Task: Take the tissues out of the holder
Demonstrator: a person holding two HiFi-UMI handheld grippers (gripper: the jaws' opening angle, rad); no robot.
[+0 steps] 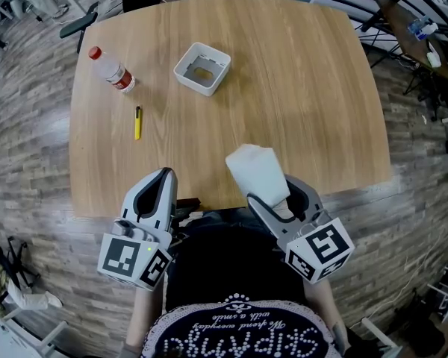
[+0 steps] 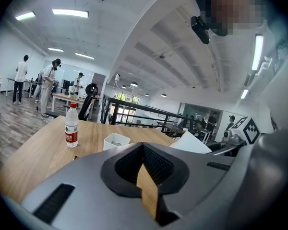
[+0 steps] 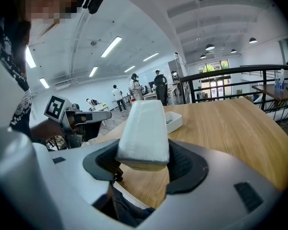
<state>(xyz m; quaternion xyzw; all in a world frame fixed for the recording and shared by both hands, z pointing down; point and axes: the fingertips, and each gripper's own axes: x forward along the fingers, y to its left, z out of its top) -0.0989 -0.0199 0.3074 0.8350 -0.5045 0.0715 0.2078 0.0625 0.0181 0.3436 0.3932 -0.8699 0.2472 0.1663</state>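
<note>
Right gripper (image 1: 272, 190) around tissues (image 1: 255, 168).

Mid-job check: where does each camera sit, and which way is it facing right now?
Head view: on the person's head, steeply down at table, bottle, holder; left claw, right claw and dark shirt show.
Left gripper view: on left claw, looking across the table over shut jaws; right claw at right.
Right gripper view: on right claw, looking along the table past the gripped tissues; left claw at left.
Shared: both gripper views show the holder.
</note>
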